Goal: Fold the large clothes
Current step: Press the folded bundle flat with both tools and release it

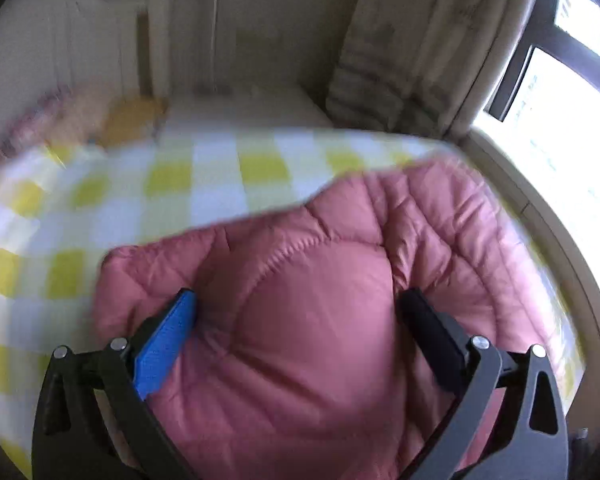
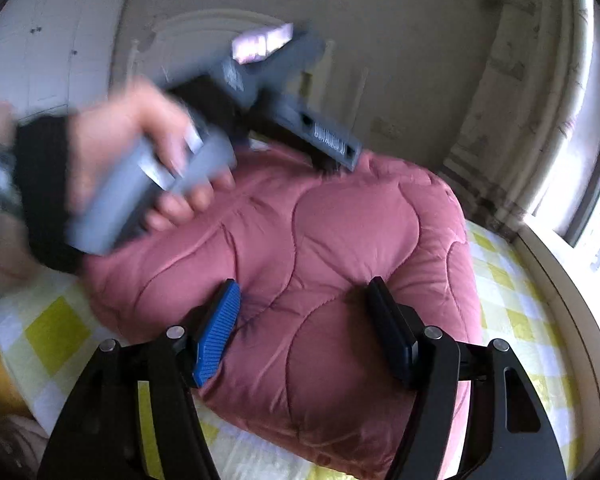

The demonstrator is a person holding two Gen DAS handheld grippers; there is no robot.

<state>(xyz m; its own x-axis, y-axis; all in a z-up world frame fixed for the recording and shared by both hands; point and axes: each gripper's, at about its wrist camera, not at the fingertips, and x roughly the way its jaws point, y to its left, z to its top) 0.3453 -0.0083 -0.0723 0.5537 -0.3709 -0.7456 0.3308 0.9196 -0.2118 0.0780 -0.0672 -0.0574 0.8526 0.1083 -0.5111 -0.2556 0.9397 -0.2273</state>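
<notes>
A pink quilted padded coat (image 1: 320, 320) lies folded into a thick bundle on a yellow-and-white checked bedsheet (image 1: 148, 200). My left gripper (image 1: 300, 304) is open, its fingers spread wide over the coat's puffy top. My right gripper (image 2: 304, 292) is open too, its fingers standing apart over the near part of the same coat (image 2: 340, 240). In the right wrist view the left gripper (image 2: 332, 144), grey and held by a hand (image 2: 140, 152), rests on the coat's far edge. Both views are blurred.
The bedsheet (image 2: 52, 332) shows around the coat. A beige curtain (image 1: 412, 48) hangs at the far right beside a bright window (image 1: 560, 92). A wall and white doors stand behind the bed. Pink and yellow cloth (image 1: 132, 120) lies at the far left.
</notes>
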